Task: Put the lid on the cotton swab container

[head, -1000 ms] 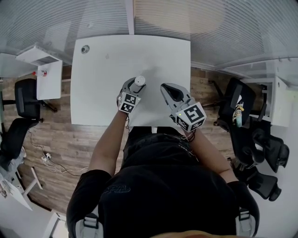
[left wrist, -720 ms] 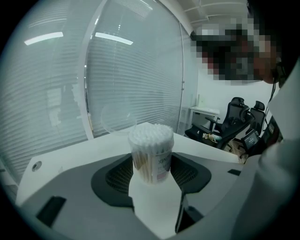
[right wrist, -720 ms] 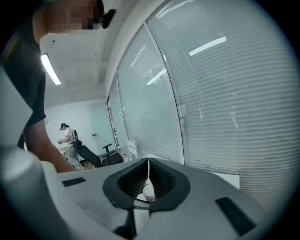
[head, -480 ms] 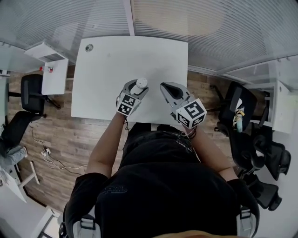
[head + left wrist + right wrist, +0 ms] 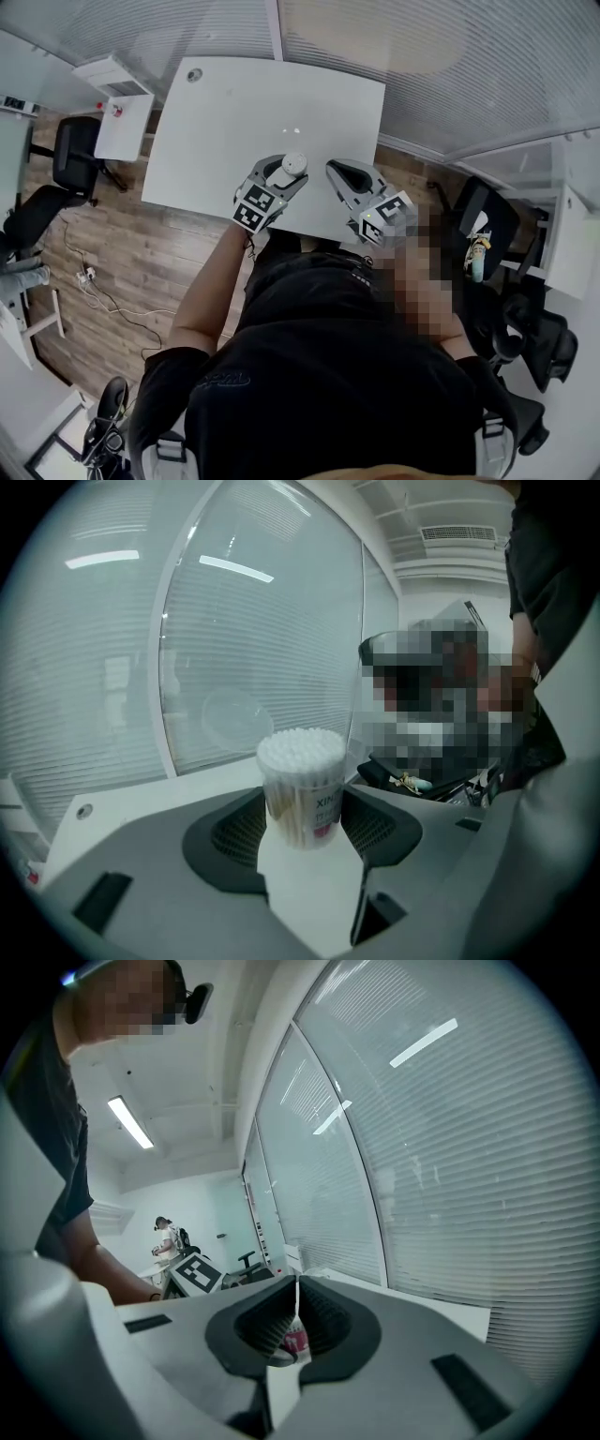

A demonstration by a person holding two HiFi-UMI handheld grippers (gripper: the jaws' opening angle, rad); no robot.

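The left tool [image 5: 287, 174] is clamped on the cotton swab container [image 5: 302, 794], its pads pressing on the lower half of the clear wall. The container stands upright over the near part of the tabletop [image 5: 225, 122], with no lid on it and the white swab tips showing at the mouth. The right tool [image 5: 297, 1326] is closed tight, just beside the left one. A thin pale edge [image 5: 297, 1302] sits in the seam of its pads. It may be the clear lid held edge-on, though the view is too poor to be sure.

To do the step well, keep the left grip firm and the container vertical, so the swabs do not spill and the mouth gives a flat, steady target. Bring the lid in level above the mouth and centre it on the rim before lowering it. Then press straight down, not from one side, since a tilted lid is likely to catch on the swab tips or seat crooked.
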